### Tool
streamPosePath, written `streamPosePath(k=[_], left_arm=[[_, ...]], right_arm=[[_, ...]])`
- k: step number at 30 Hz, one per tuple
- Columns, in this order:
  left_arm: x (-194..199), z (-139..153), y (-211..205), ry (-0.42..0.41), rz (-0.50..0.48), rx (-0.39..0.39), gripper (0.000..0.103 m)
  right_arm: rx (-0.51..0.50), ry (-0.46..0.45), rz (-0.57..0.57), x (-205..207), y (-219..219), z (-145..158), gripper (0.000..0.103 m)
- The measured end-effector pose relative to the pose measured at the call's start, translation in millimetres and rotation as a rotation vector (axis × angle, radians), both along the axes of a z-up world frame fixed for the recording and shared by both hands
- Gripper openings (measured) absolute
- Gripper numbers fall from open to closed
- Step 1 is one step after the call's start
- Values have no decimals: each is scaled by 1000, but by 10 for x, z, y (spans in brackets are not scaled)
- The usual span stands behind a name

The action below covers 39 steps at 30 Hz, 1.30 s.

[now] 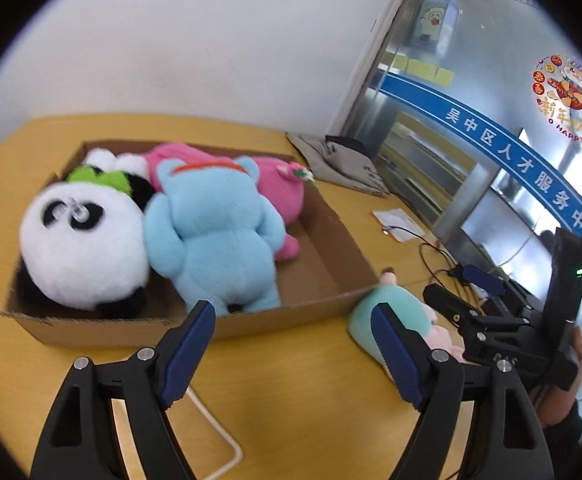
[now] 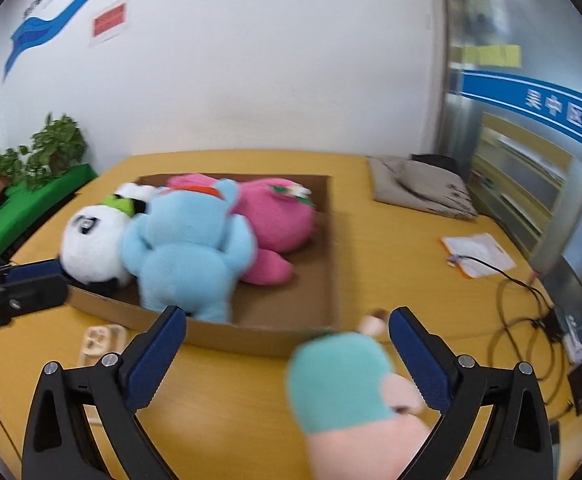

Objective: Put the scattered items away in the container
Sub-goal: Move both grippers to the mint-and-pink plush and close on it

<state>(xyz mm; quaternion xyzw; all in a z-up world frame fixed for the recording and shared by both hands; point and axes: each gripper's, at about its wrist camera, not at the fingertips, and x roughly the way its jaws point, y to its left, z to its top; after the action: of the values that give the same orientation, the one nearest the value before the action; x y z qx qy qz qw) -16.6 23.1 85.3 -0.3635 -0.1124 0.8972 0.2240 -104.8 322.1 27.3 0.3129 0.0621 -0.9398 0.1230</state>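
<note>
Bright, even daylight; glare on the glass partition (image 1: 491,128) right of the fingers (image 1: 189,354); motion blur smears the plush toys (image 2: 187,248); fisheye edges darken.

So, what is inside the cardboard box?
Inside the cardboard box lie a panda plush, a blue plush and a pink plush. Anything beneath them is covered.

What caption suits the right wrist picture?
Open right gripper over a teal doll beside a box of plush toys.
</note>
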Motion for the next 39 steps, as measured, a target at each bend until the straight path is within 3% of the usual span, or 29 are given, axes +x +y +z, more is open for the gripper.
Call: streamPosePath(k=[5,7,12,17,24,28,31,34,39], left_arm=[[9,-169,117,-49,-39,26,80],[10,-235,143,-69,-46,31,80],[87,-360,132,-102,-47,32,80],[124,-489,48,-141,-51,79,80],[-38,-798,58,-287,-107,209,82],[-73,-887,124,-281,-64,124,81],[-43,-863,270,-253,-92,16,81],[-47,-839,294,-254,-98,7,74],[-13,-802,247,-255,-103,5,54]], right_arm=[[96,-199,-35,-102,338,-567,103],[117,-282,-36,-114,312,-846,96],[182,-218,-22,66,146,-947,86],[92,-238,84,372,-130,-917,85],[-8,-254,271,793,-819,-977,85],[20,-229,314,920,-1030,-985,85],[5,-239,321,923,-1038,-984,85],[-12,-245,310,928,-1018,-992,83],[-49,-233,295,961,-895,-970,76]])
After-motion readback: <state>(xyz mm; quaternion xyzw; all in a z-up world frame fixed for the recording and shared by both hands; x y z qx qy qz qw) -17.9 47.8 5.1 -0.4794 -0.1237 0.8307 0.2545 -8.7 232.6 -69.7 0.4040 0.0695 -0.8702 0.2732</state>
